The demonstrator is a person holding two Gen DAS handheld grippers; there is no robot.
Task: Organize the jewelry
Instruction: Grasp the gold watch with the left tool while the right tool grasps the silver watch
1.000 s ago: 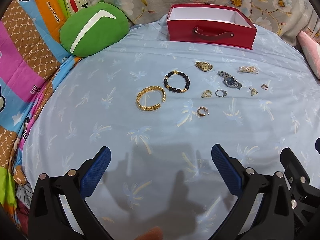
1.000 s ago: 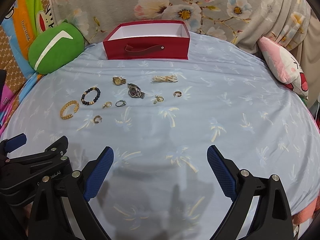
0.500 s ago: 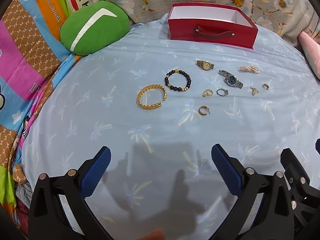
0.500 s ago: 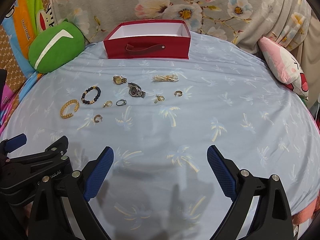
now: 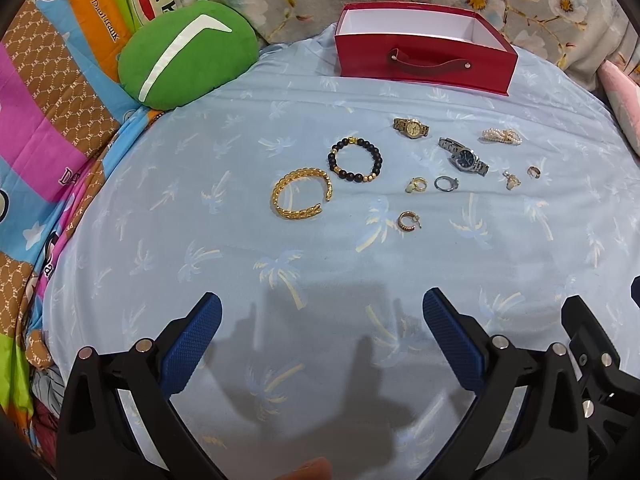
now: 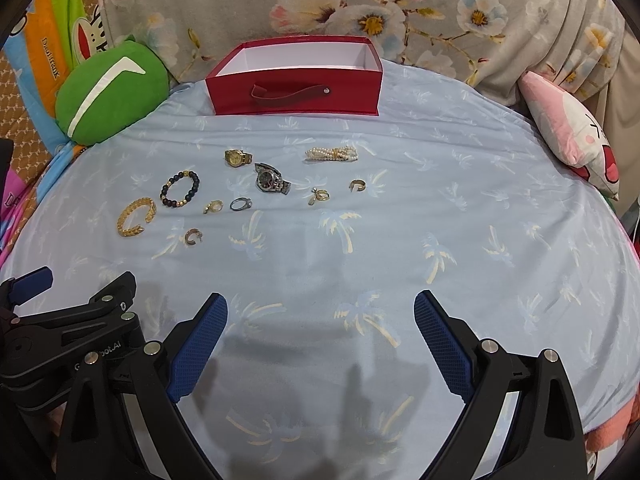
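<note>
Jewelry lies spread on a light blue palm-print sheet (image 5: pixel 160 240): a gold cuff bracelet (image 5: pixel 301 198), a black bead bracelet (image 5: pixel 355 159), a gold watch (image 5: pixel 411 127), a silver watch (image 5: pixel 464 157), a pearl bracelet (image 5: pixel 502 136) and several small rings and earrings (image 5: pixel 408 221). An open, empty red box (image 5: pixel 424 48) stands behind them. My left gripper (image 5: pixel 322 310) and right gripper (image 6: pixel 320 308) are both open and empty, held near the front edge, well short of the jewelry. The same pieces show in the right wrist view, with the gold cuff bracelet (image 6: pixel 135 216) at far left.
A green round cushion (image 5: pixel 188 52) sits at the back left beside colourful cartoon bedding (image 5: pixel 48 100). A floral grey blanket (image 6: pixel 360 0) lies behind the box. A pink plush pillow (image 6: pixel 572 128) is at the right.
Both grippers have edged slightly forward; the jewelry and the box sit a little lower in view. Nothing was picked up or moved.
</note>
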